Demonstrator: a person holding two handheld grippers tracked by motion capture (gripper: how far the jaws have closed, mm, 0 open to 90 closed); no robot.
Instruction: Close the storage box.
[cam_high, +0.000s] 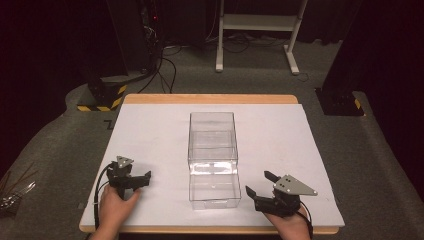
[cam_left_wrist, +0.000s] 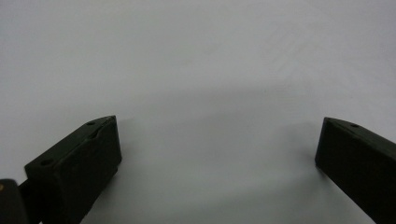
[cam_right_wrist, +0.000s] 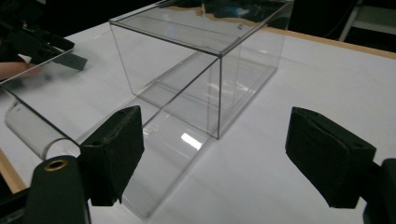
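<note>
Plainly unlabelled clear box (cam_high: 212, 159) on white table (cam_high: 150, 130), left gripper (cam_left_wrist: 217, 154) fingers wide, right gripper (cam_right_wrist: 212, 156) fingers wide, both empty

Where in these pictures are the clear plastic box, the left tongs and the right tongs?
clear plastic box (cam_high: 212, 131): high view, on its top panel.
left tongs (cam_high: 141, 180): high view, midway between the open fingertips.
right tongs (cam_high: 259, 183): high view, midway between the open fingertips.
</note>
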